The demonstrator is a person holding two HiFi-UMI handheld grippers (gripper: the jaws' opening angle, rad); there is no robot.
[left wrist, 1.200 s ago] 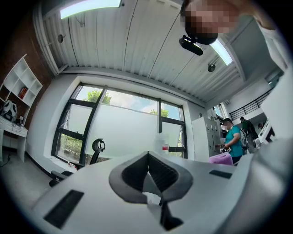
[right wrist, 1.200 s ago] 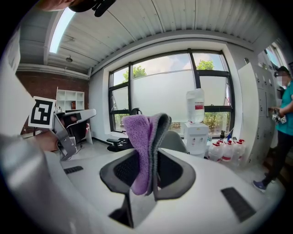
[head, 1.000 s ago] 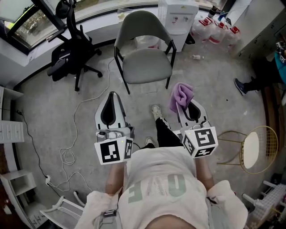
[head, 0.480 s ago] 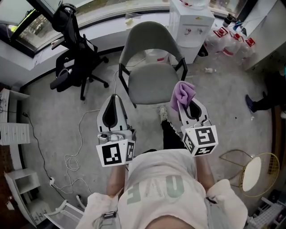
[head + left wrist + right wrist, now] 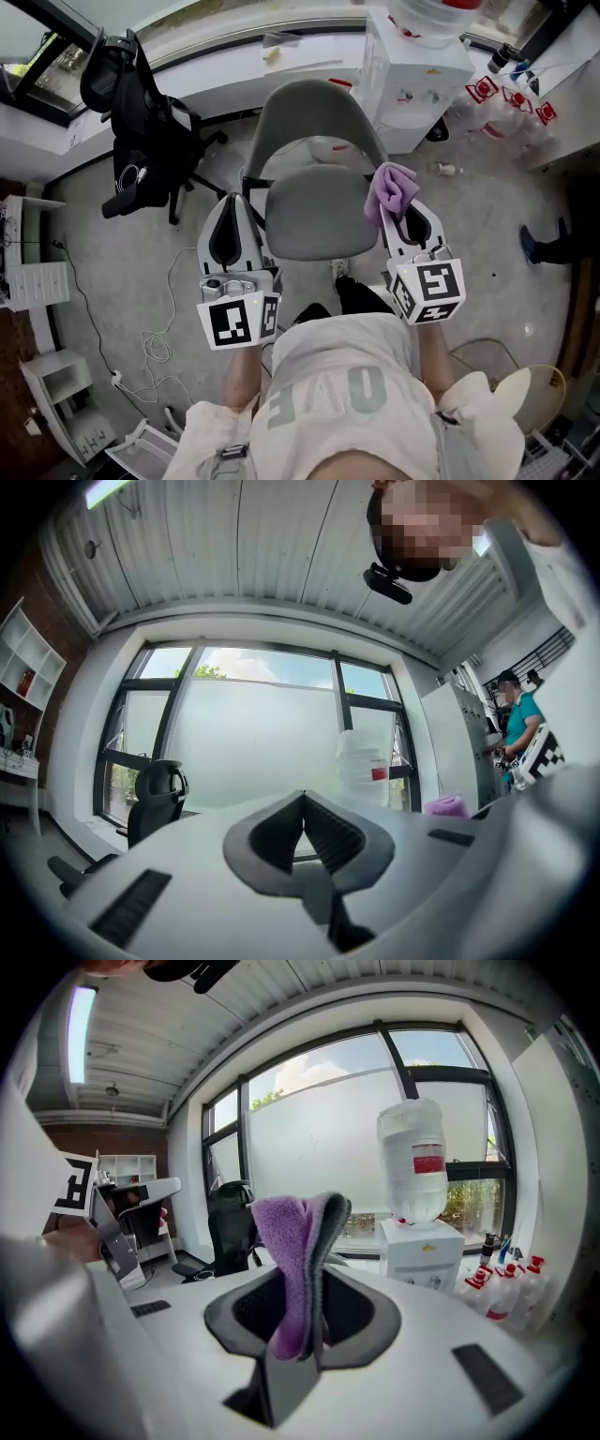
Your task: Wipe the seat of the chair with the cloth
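The grey chair point(image 5: 319, 211) with black legs stands right in front of me, its seat between my two grippers in the head view. My right gripper point(image 5: 401, 208) is shut on a purple cloth point(image 5: 392, 188), which sticks up past its tips at the seat's right edge. In the right gripper view the cloth point(image 5: 295, 1260) hangs folded between the jaws of the right gripper point(image 5: 305, 1288). My left gripper point(image 5: 233, 217) hovers at the seat's left edge, jaws shut with nothing in them; in its own view the left gripper point(image 5: 303, 808) points up toward the window.
A black office chair point(image 5: 141, 131) stands to the left by the window sill. A white water dispenser point(image 5: 422, 66) is behind the grey chair on the right, with spray bottles point(image 5: 511, 94) beyond it. A cable point(image 5: 159, 328) lies on the floor at left.
I have walked up to the grey chair: it has moved from far ahead to right between the grippers. Both grippers keep their pose, the cloth still held.
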